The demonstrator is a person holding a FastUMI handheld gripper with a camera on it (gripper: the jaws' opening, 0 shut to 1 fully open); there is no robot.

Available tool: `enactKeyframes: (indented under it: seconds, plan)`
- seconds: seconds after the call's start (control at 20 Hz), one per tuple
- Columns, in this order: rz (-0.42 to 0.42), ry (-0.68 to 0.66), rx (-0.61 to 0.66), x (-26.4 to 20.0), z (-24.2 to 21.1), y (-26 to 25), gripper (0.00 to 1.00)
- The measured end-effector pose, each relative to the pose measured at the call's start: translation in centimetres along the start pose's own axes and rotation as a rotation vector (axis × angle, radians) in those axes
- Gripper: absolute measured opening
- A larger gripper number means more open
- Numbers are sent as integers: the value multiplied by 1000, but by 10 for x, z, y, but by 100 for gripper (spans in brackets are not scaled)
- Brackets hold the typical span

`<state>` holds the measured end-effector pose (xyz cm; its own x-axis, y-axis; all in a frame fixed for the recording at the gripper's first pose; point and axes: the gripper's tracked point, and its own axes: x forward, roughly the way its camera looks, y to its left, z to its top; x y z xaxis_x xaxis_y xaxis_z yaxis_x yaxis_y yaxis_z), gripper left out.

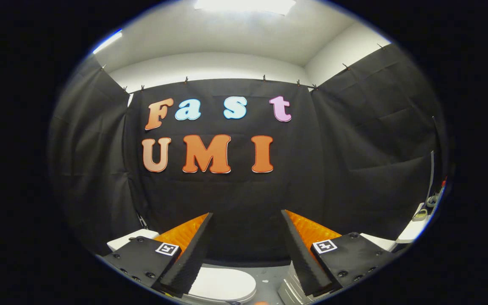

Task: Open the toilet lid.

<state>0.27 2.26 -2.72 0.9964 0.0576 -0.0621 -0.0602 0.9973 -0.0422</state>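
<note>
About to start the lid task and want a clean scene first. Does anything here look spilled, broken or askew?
Nothing stands out. The toilet lid lies flat and shut below the gripper, whose jaws stand wide open and hold nothing. The grey floor beside it shows a few faint specks, too small to tell what they are.

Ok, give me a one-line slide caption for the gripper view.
Open gripper held high facing the booth's black cloth wall, nothing between its fingers, the closed white toilet lid low beneath them.
</note>
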Motion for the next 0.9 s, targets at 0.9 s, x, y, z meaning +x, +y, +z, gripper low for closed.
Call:
enactKeyframes:
  seconds: [0.9]
  plan:
    - [0,487,448,21,-378,-25,99]
